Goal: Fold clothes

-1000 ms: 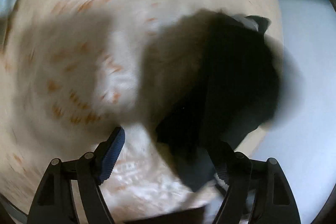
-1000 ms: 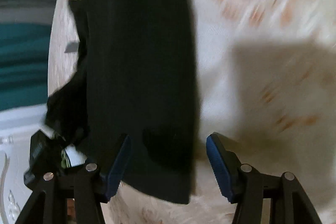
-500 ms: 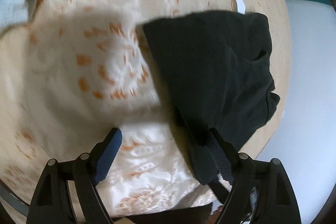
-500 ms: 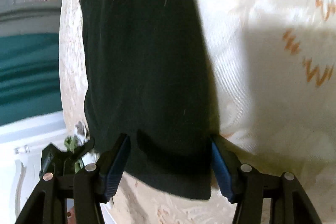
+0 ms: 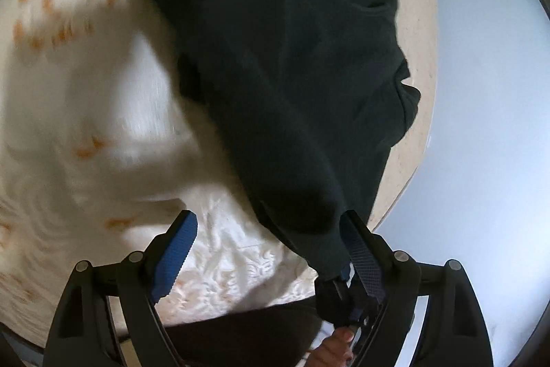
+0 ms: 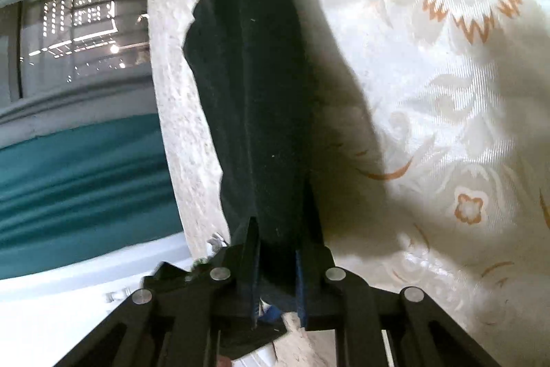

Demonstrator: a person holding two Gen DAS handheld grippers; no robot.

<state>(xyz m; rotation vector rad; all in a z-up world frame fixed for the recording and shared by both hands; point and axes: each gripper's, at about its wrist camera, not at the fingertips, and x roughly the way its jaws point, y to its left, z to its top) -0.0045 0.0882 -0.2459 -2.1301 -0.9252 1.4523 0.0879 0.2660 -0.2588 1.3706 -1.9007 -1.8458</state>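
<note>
- The black garment [image 5: 285, 85] lies on the cream tablecloth [image 5: 113, 112] with orange flower patterns, along the cloth's edge nearest the pale floor — one end is gathered and lifted toward both grippers.
- It looks like a soft, light knit, limp rather than stiff. It drapes and bunches into a narrow rope where it is pulled, so I judge it will sag and slide over the smooth, shiny tablecloth instead of holding a crease.
- The best hold is probably at a hem or corner, with both layers pinched together; a grip in the middle would only bunch it.
- The right gripper [image 6: 275, 274] points down along the garment's length, close above the tablecloth's edge. Its jaws are closing and stand narrow, with the bunched end of the fabric pressed between the blue pads.
- The left gripper [image 5: 268, 250] tilts down over the same near end — its jaws spread wide and pinch nothing. The garment's tip only hangs against the inner face of one finger, while the other finger stands over bare tablecloth.
</note>
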